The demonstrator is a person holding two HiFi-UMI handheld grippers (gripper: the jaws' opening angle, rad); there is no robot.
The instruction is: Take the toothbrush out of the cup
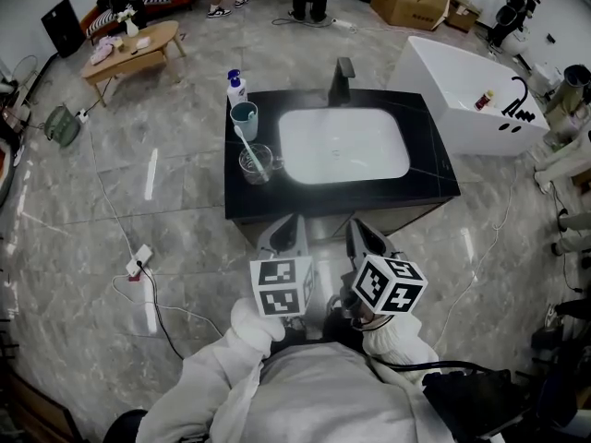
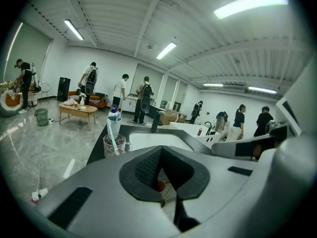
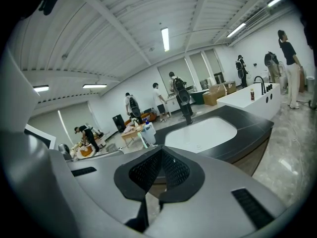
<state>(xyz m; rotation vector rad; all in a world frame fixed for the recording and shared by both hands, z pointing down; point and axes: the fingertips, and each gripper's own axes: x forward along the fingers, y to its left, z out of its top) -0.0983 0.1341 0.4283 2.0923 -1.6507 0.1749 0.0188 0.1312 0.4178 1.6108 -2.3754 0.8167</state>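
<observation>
A glossy grey floor (image 1: 138, 155) of marble-look slabs spreads round everything, veined and reflecting the ceiling lights. On it stands a squarish desk (image 1: 245, 206) with a flat black matt top. Sunk into it is a white sink (image 1: 342, 146), a smooth rectangle with rounded corners. To the right sits a white bathtub (image 1: 443, 90), boxy and smooth-walled. At the far left is an oval wooden coffee table (image 1: 138, 49), and at the top a brown cardboard box (image 1: 411, 3).

A blocky black faucet (image 1: 343, 79) rises upright at the far edge of the sink.

The left tongs (image 1: 292, 224) and right tongs (image 1: 362, 229) are grey moulded shells with dark, ribbed, wedge-shaped pads. They are held side by side over the floor just short of the desk's near edge, each carrying a white cube of black square markers. In each gripper view the pads meet at their tips, so both pairs are closed with nothing between them.

Along the desk's left strip, beside the sink, a white spray bottle (image 1: 235, 86) with a blue top stands farthest. Next to it is a round blue-grey mug (image 1: 244, 116), then a clear glass cup (image 1: 256, 164), cylindrical and see-through. The toothbrush (image 1: 247, 146), a slim pale stick, leans inside this cup, its upper end tilted toward the mug, well apart from both tongs.
</observation>
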